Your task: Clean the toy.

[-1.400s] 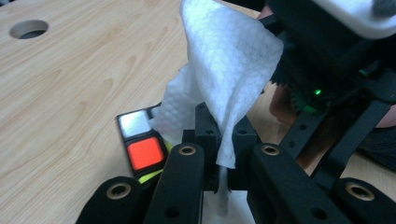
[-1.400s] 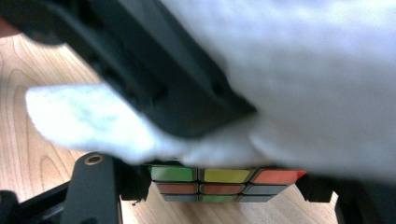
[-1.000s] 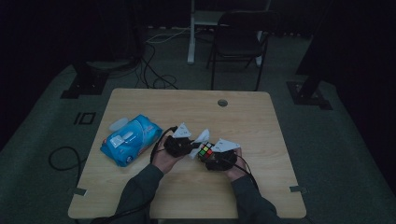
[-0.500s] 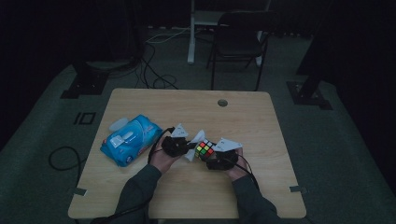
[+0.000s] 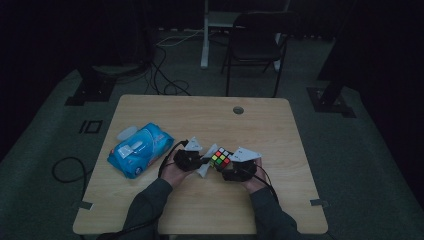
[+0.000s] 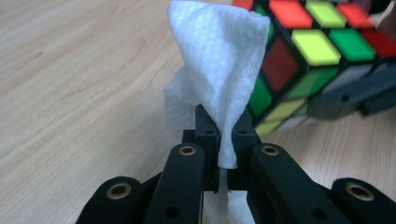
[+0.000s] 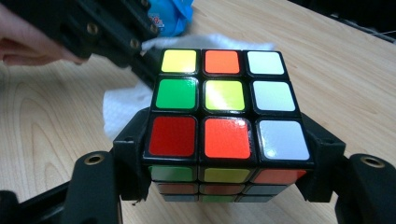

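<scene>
High view | left tongs (image 5: 202, 162) pinch wipe (image 6: 219, 79) | right tongs (image 5: 223, 169) clamp cube (image 5: 221, 158)

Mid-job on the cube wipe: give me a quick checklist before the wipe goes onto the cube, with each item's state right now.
1. Right gripper clamped on the puzzle cube: ok, jaws press two opposite sides.
2. Left gripper pinching the white wipe: ok, jaws shut on a fold.
3. Wipe near the cube: ok, beside it in the left gripper view; contact cannot tell.
4. Cube's top face exposed: ok, all nine stickers show in the right gripper view.
5. Cube lifted off the table: cannot tell.
6. Blue wipes pack out of the way: ok, apart at the person's left.
</scene>
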A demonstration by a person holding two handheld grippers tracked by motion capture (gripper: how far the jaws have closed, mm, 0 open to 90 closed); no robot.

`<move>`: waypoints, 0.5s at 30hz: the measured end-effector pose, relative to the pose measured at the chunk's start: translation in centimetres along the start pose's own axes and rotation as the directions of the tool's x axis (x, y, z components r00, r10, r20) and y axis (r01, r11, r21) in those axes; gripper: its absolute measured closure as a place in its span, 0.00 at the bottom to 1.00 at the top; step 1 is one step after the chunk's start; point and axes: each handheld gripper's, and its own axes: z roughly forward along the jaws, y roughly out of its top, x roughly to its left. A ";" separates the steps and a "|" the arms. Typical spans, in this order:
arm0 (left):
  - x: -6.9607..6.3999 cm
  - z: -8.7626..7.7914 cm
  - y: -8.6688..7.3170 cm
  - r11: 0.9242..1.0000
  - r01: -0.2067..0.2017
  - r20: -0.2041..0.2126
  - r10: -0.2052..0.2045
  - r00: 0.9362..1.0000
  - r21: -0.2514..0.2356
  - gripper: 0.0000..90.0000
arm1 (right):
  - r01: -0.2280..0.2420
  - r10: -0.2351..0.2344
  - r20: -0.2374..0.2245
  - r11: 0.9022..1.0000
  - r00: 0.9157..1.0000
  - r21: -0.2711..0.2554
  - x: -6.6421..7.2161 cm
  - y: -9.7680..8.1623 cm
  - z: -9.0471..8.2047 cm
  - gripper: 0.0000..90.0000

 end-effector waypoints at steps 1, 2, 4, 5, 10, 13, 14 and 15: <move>0.0 0.1 -0.1 1.000 -0.002 0.002 0.002 1.000 0.005 0.97 | -0.001 0.001 0.003 1.000 1.000 -0.001 0.0 0.0 -0.1 0.38; 0.0 0.1 -0.1 1.000 -0.005 0.003 0.005 1.000 0.007 0.97 | -0.002 0.002 0.003 1.000 1.000 -0.001 -0.1 0.0 -0.1 0.38; 0.0 0.1 -0.1 1.000 -0.005 0.004 0.005 1.000 0.008 0.97 | -0.003 0.003 0.002 1.000 1.000 0.002 -0.1 0.0 -0.1 0.38; 0.0 0.1 -0.1 1.000 -0.005 0.006 0.005 1.000 0.007 0.97 | -0.003 0.003 0.001 1.000 1.000 0.002 -0.1 0.0 -0.1 0.38; 0.0 -0.3 0.3 1.000 -0.004 0.016 0.004 1.000 -0.012 0.97 | 0.001 -0.001 -0.007 1.000 1.000 0.008 0.0 0.0 0.1 0.38; 0.0 -0.6 0.5 1.000 0.000 0.020 0.001 1.000 -0.029 0.97 | 0.007 -0.007 -0.011 1.000 1.000 0.010 0.1 -0.1 0.2 0.38; 0.1 -0.7 0.6 0.999 0.001 0.022 0.000 1.000 -0.035 0.97 | 0.007 -0.007 -0.013 1.000 1.000 0.012 0.2 -0.1 0.2 0.38; 0.1 -0.9 0.6 0.999 0.004 0.024 -0.003 1.000 -0.042 0.97 | 0.011 -0.011 -0.015 1.000 1.000 0.013 0.2 -0.1 0.3 0.38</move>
